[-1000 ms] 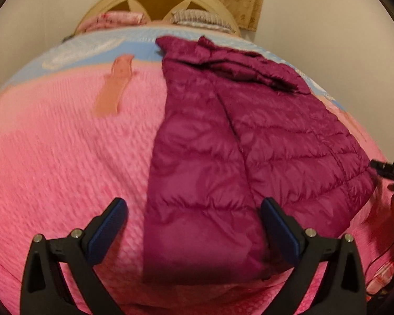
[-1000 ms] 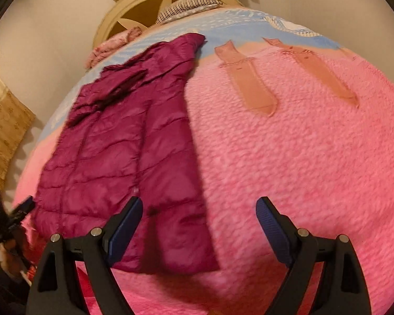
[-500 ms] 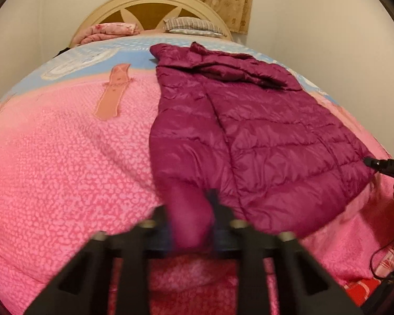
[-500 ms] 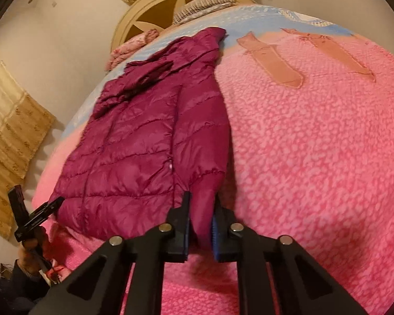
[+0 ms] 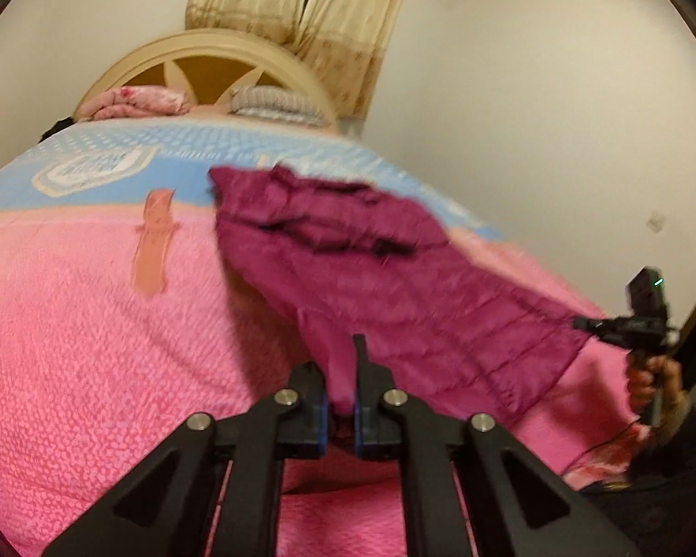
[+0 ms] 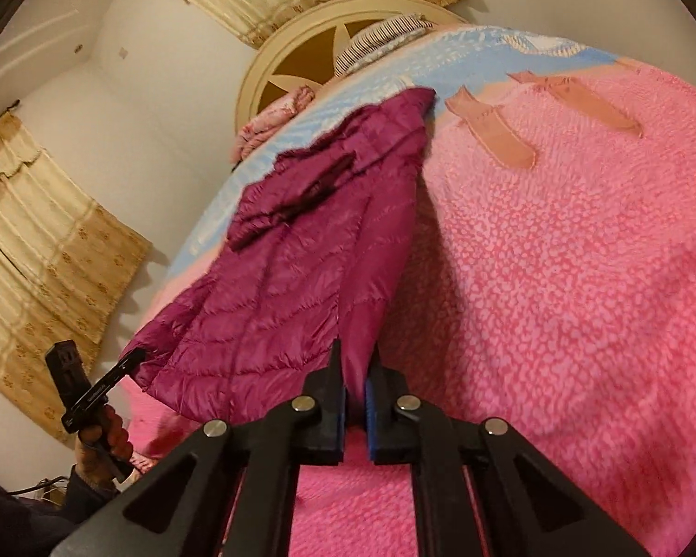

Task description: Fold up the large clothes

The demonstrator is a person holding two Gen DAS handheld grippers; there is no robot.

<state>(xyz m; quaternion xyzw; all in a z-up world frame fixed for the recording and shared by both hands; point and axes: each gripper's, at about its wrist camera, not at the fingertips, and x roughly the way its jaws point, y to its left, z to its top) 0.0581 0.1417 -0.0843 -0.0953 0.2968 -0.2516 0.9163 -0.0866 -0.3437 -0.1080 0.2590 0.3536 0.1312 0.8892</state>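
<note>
Both of my tools are clamped on the hem of the purple puffer jacket [image 5: 394, 288]: my left gripper [image 5: 339, 411] pinches one bottom corner, my right gripper [image 6: 356, 411] the other, each with only a thin fold of fabric between the pads. The hem hangs lifted off the pink blanket [image 5: 93, 348], while the collar end lies further up the bed near the blue band of bedding [image 5: 171, 158]. I judge this to be the first fold, bottom to top. The next move calls for carrying both corners forward together, level, and laying the hem on the collar without dragging the jacket. Slippery quilted fabric may slide from the pads. Two pillows [image 5: 139, 102] and the headboard [image 5: 199, 51] sit beyond, well apart; nothing blocks the path, though the picture is blurred.
</note>
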